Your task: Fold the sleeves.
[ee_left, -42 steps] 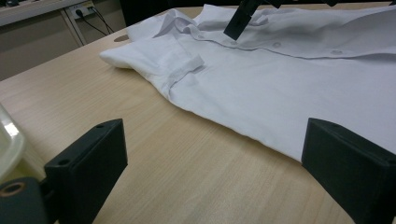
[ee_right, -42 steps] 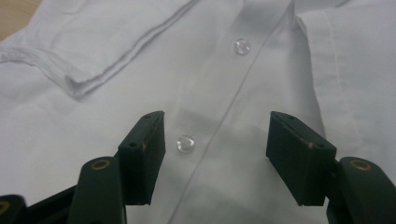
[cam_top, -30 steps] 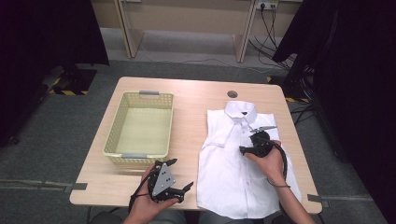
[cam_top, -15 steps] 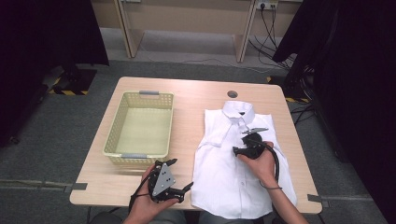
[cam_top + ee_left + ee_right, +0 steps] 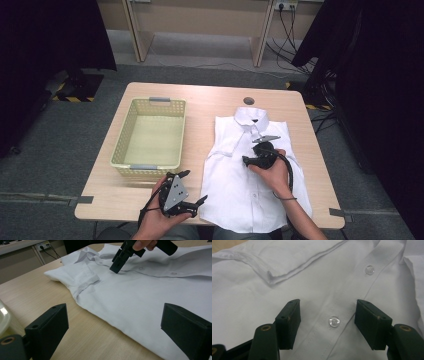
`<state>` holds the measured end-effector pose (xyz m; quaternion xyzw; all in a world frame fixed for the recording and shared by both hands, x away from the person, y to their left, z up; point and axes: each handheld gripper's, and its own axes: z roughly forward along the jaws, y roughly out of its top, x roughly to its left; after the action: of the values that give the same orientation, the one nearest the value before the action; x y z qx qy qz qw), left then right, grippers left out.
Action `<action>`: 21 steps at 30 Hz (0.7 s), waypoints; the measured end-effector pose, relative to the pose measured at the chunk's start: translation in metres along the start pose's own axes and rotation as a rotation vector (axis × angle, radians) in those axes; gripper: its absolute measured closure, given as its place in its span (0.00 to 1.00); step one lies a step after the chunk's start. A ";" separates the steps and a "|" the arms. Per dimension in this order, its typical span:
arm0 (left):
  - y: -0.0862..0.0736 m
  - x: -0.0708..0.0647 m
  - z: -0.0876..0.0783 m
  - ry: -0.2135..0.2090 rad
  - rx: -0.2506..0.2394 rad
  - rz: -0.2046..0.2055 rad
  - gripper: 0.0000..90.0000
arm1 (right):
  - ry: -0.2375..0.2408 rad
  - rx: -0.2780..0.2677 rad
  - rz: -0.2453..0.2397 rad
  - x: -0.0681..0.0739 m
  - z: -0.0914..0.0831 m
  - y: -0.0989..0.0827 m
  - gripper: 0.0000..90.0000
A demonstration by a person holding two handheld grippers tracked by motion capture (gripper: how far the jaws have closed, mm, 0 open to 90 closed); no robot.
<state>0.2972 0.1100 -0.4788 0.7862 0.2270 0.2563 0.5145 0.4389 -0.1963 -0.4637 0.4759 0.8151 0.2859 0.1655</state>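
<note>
Now, from above, the right gripper (image 5: 251, 160) has slid inward onto the shirt (image 5: 240, 195); the left gripper (image 5: 192, 192) waits open off its near-left hem. Left gripper view: jaws wide. Right gripper view: jaws apart, straddling a button (image 5: 334, 321), likely a placket pinch.

On the table (image 5: 210, 100), the basket (image 5: 150, 132) sits left of centre in the high view, and the shirt (image 5: 250, 185) lies flat to its right, collar toward the upper frame, hem at the near edge. The right gripper (image 5: 247, 160) rests over the shirt's middle, a button (image 5: 334, 321) between its parted jaws. The left gripper (image 5: 192, 189) hangs at the lower centre, below the basket's near right corner and just left of the shirt.
</note>
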 end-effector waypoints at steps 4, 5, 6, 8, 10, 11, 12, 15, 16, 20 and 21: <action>0.007 0.000 0.003 -0.026 -0.020 -0.012 0.09 | 0.058 -0.012 0.031 -0.006 -0.003 -0.001 0.36; 0.010 0.000 0.004 -0.034 -0.023 -0.010 0.09 | 0.055 -0.026 0.037 -0.008 -0.005 -0.002 0.33; 0.014 0.001 0.005 -0.044 -0.029 -0.015 0.09 | 0.046 -0.034 0.044 -0.009 -0.008 -0.002 0.31; 0.021 0.002 0.010 -0.064 -0.038 -0.027 0.09 | 0.040 -0.044 0.047 -0.012 -0.012 -0.003 0.29; 0.029 0.004 0.016 -0.078 -0.047 -0.028 0.09 | 0.035 -0.052 0.055 -0.014 -0.016 -0.003 0.27; 0.034 0.004 0.019 -0.085 -0.052 -0.027 0.09 | 0.036 -0.054 0.054 -0.015 -0.018 -0.003 0.26; 0.038 0.005 0.023 -0.093 -0.056 -0.028 0.09 | 0.036 -0.058 0.063 -0.017 -0.020 -0.003 0.25; 0.051 0.007 0.034 -0.108 -0.071 -0.034 0.09 | 0.032 -0.078 0.075 -0.022 -0.026 -0.004 0.25; 0.055 0.008 0.038 -0.110 -0.077 -0.033 0.09 | 0.029 -0.083 0.083 -0.024 -0.027 -0.004 0.25; 0.067 0.012 0.054 -0.124 -0.077 -0.027 0.09 | 0.012 -0.097 0.093 -0.031 -0.033 -0.005 0.25; 0.067 0.012 0.054 -0.124 -0.077 -0.027 0.09 | 0.012 -0.097 0.093 -0.031 -0.033 -0.005 0.25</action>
<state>0.3474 0.0555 -0.4336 0.7771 0.1954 0.2086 0.5607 0.4326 -0.2350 -0.4411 0.5028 0.7784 0.3352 0.1701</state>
